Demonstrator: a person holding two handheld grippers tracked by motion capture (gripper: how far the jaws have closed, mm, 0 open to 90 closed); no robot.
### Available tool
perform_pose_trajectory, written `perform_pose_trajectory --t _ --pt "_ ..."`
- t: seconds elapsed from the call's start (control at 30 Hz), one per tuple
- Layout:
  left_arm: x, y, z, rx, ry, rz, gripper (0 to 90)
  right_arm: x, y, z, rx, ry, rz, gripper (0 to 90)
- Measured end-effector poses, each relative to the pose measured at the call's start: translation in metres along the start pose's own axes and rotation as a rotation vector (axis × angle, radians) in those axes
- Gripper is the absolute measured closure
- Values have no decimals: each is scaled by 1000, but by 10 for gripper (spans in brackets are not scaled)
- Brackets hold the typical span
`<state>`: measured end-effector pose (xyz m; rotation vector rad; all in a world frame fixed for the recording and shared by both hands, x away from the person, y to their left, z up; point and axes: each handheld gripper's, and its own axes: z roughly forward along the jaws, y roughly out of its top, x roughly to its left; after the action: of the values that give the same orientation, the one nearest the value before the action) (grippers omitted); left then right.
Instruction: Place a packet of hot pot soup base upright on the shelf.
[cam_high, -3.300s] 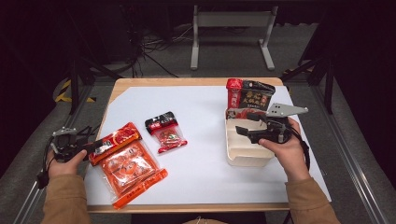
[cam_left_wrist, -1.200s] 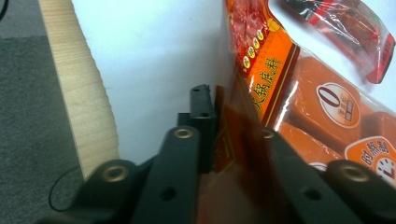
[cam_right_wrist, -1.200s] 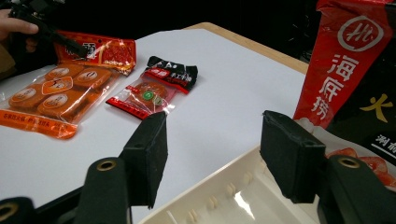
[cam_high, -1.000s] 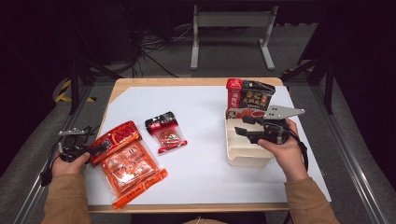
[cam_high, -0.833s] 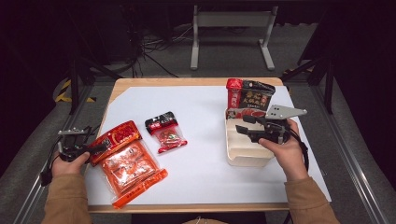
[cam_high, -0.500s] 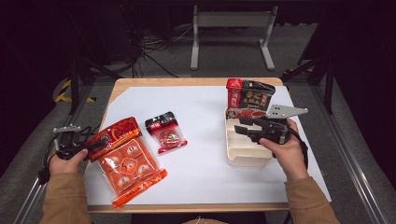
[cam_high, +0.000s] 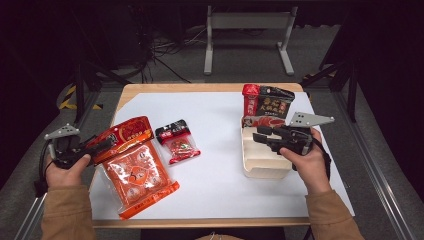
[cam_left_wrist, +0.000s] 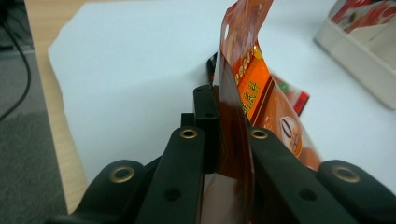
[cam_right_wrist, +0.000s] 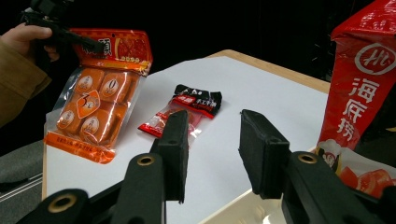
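My left gripper is shut on the red top edge of an orange snack bag, which hangs tilted with its lower end on the white sheet. In the left gripper view both jaws pinch the bag's thin edge. My right gripper hovers over a beige box; its jaws have just been closing, with nothing between them. The right gripper view also shows the lifted orange bag and the left gripper far off.
A small red-and-black packet lies on the white sheet between the hands. Red and black packages stand at the box's far end, the red one close beside my right jaws. The table edge runs behind.
The left gripper has risen with the orange bag's top edge, so the bag now stands steeper off the sheet. The right hand has stayed over the box.
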<state>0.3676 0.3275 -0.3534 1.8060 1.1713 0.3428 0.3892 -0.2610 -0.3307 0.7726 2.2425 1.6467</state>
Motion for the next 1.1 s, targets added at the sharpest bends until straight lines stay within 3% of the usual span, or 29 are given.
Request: perform_pose_trajectory --t 0.33,0.57,0.63,0.77,0.83,0.93,1.1 --pt "-39 20 -21 -56 -48 109 899 4 2 -3 -30 -12 -13 606" --pt "-61 29 -34 -59 -89 186 899 9 4 -4 -40 8 -21 607" --pt "-72 33 -37 -63 -100 231 900 10 4 -5 -44 11 -27 603" --pt "-84 35 -42 -66 -98 275 900 11 5 -6 -50 14 -27 589" --pt "-89 35 -43 -66 -105 288 900 12 5 -6 -55 18 -32 581" --pt "-100 38 -48 -67 -126 340 900 16 7 -6 -71 33 -56 549" --pt "-112 40 -51 -75 -151 372 900 17 7 -6 -78 39 -64 541"
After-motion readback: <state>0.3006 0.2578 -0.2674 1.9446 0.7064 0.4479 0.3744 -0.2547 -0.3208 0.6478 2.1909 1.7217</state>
